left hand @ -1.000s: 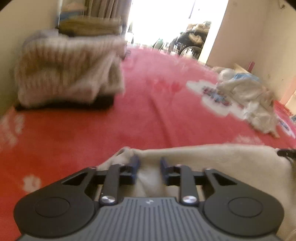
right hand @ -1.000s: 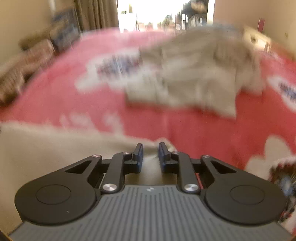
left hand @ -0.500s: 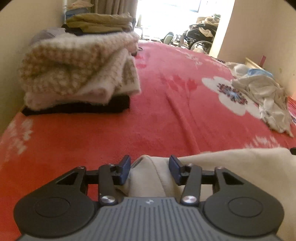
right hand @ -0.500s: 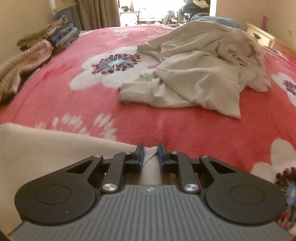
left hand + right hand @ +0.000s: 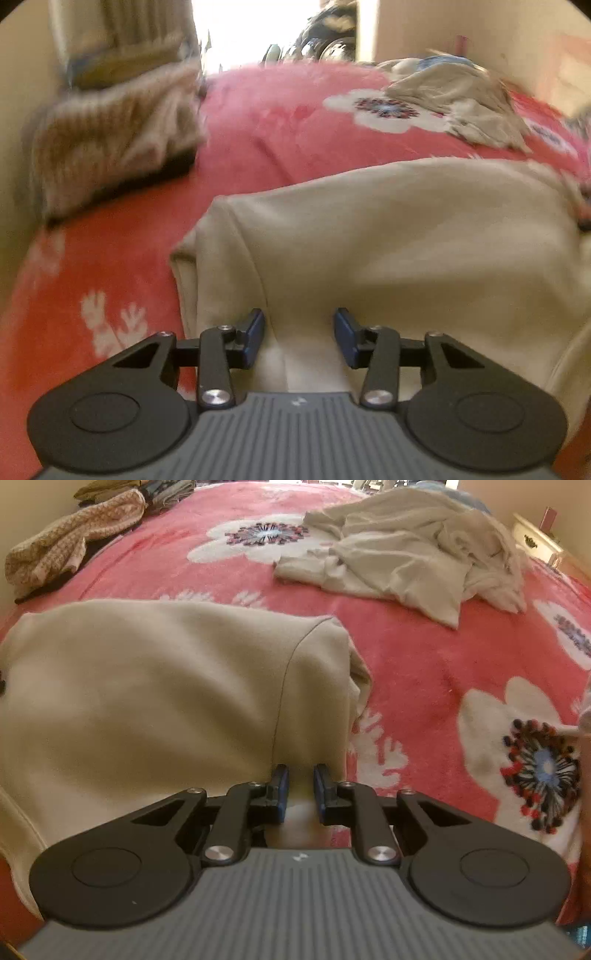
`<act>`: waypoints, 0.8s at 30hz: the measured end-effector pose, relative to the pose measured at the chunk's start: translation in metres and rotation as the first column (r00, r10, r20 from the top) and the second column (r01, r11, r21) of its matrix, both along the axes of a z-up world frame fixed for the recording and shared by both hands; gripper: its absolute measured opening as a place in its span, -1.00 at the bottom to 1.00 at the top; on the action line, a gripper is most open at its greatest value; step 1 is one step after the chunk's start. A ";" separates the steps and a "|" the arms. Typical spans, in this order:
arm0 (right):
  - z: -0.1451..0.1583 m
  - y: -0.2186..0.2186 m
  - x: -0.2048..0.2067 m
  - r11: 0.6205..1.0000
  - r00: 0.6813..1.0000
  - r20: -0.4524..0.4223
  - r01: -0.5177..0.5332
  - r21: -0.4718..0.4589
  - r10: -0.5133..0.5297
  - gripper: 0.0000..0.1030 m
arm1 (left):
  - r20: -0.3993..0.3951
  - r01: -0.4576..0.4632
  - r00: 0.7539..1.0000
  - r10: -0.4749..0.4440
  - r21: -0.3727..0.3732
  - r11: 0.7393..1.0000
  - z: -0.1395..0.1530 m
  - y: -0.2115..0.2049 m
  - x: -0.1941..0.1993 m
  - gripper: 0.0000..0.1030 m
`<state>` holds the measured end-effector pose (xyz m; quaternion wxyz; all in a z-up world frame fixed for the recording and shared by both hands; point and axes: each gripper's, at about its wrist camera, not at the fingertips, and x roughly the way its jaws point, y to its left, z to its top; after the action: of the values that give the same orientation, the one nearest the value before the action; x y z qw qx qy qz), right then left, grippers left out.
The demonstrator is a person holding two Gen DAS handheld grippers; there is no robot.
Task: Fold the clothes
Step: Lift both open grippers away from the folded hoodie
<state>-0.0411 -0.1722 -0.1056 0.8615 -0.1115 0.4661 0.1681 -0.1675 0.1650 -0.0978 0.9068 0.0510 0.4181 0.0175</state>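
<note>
Since half a second ago the left claw [image 5: 299, 339] has spread its fingers much wider and pulled back from the far edge, so way more of the cream sweatshirt [image 5: 388, 236] shows ahead of it now. The fabric under it just lies loose between the blue pads, not pinched. The left view is pretty smeared with motion blur.

The right claw [image 5: 300, 792] is at a narrow gap with a bit of cream cloth sitting between its pads; whether it's actually gripping it, I can't tell.

The sweatshirt [image 5: 166, 686] is soft, fleecy-looking stuff, lying as a smooth rounded slab on the bed [image 5: 413, 672]. In the right view a curved seam runs up toward 12 o'clock, and a folded sleeve bunches at the edge toward 1 o'clock.

The bedspread is fuzzy coral-red plush with big white flowers. At 1 o'clock there's a crumpled heap of thin whitish laundry [image 5: 417, 557]. At 10 o'clock sits a stack of chunky knit beige-and-white folded clothes [image 5: 70, 546] on something dark.
</note>
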 end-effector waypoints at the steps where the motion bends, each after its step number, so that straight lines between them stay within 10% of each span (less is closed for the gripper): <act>1: 0.012 0.002 -0.004 0.999 1.000 0.007 -0.021 -0.026 0.021 -0.73 | -0.004 0.016 1.000 -0.016 0.028 0.999 0.007 -0.004 -0.002 -0.14; 5: 0.058 -0.003 -0.032 0.995 0.995 0.032 -0.096 0.023 0.095 -0.71 | 0.048 0.068 0.997 -0.068 0.002 0.998 0.040 -0.014 -0.031 -0.07; 12: -0.006 0.014 -0.050 0.989 0.990 -0.036 -0.134 0.063 0.136 -0.71 | -0.033 0.048 0.998 -0.051 -0.098 0.994 -0.008 -0.031 -0.048 0.00; 16: 0.029 0.024 -0.053 0.983 0.985 -0.025 -0.170 0.067 0.172 -0.68 | -0.028 0.005 1.000 -0.009 -0.141 0.990 0.014 -0.024 -0.051 -0.02; 21: 0.056 0.055 -0.076 0.891 0.911 0.062 -0.412 0.192 0.408 -0.68 | -0.060 -0.056 0.997 0.042 -0.245 0.968 0.014 -0.016 -0.062 0.03; 24: 0.010 0.088 -0.071 0.859 0.875 -0.039 -0.465 0.215 0.483 -0.68 | -0.073 -0.115 0.992 0.098 -0.283 0.952 0.005 -0.011 -0.073 0.02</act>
<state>-0.1125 -0.0837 -0.0955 0.7781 -0.1282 0.4440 0.4254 -0.2409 0.1535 -0.0929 0.8897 -0.1032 0.4447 0.0041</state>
